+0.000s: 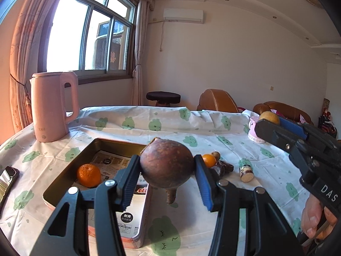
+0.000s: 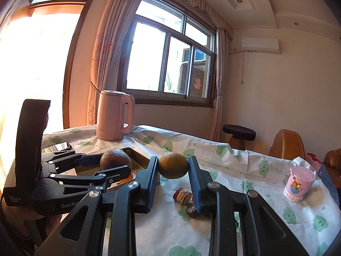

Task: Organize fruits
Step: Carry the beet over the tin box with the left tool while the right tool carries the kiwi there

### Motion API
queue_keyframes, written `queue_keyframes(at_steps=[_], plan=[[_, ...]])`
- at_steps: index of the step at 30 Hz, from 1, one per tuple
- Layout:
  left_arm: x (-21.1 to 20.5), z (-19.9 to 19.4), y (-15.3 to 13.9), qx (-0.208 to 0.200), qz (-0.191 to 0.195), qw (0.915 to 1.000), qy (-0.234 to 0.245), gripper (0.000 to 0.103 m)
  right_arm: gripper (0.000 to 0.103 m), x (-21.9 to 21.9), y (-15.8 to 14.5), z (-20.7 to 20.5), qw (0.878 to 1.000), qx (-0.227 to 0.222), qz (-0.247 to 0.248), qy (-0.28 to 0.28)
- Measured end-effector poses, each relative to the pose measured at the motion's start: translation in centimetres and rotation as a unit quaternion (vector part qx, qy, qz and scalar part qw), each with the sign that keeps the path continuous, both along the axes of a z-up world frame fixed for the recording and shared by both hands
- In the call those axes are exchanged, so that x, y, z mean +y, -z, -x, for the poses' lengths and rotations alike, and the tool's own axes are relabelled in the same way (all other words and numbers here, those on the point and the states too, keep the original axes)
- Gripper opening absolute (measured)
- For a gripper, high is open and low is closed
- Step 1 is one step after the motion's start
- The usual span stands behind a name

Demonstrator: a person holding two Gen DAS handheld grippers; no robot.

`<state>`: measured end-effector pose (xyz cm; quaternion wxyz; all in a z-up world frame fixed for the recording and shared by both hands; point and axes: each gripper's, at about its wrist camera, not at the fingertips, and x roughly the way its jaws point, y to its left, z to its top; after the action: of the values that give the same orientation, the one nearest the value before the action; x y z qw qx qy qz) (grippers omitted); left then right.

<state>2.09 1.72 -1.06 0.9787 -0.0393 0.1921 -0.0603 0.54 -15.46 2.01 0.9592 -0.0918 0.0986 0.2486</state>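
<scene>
The left gripper (image 1: 167, 170) held a brown fruit (image 1: 166, 163) clamped in its jaws just above the tray's (image 1: 64, 183) right edge, while the right gripper (image 2: 173, 168), farther off, gripped perhaps a lime (image 2: 173, 165).

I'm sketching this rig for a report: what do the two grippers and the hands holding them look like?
Both are matte black plastic linkages with silver pivot pins and ribbed blue pads on the fingers. The left gripper has a tall curved black housing behind it, printed "GenRo..." in white. The right gripper shows white letters "DAS" on its body. Bare fingers wrap its handle; no sleeve or cable is visible.
</scene>
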Motion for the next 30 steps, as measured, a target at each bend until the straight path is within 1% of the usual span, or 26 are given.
queue_keyframes(at_steps=[8, 21, 30], plan=[[1.7, -0.1, 0.1, 0.009, -0.002, 0.9998, -0.018, 0.053, 0.030, 2.3, -0.9, -0.9, 1.000, 0.000, 0.010, -0.023], [4.8, -0.5, 0.6, 0.027, -0.004, 0.9984, -0.049, 0.053, 0.030, 6.0, -0.9, -2.2, 0.998, 0.013, 0.023, -0.054], [7.0, -0.9, 0.6, 0.038, -0.021, 0.9966, -0.070, 0.053, 0.030, 8.8, -0.4, -3.1, 0.996, 0.022, 0.029, -0.076]])
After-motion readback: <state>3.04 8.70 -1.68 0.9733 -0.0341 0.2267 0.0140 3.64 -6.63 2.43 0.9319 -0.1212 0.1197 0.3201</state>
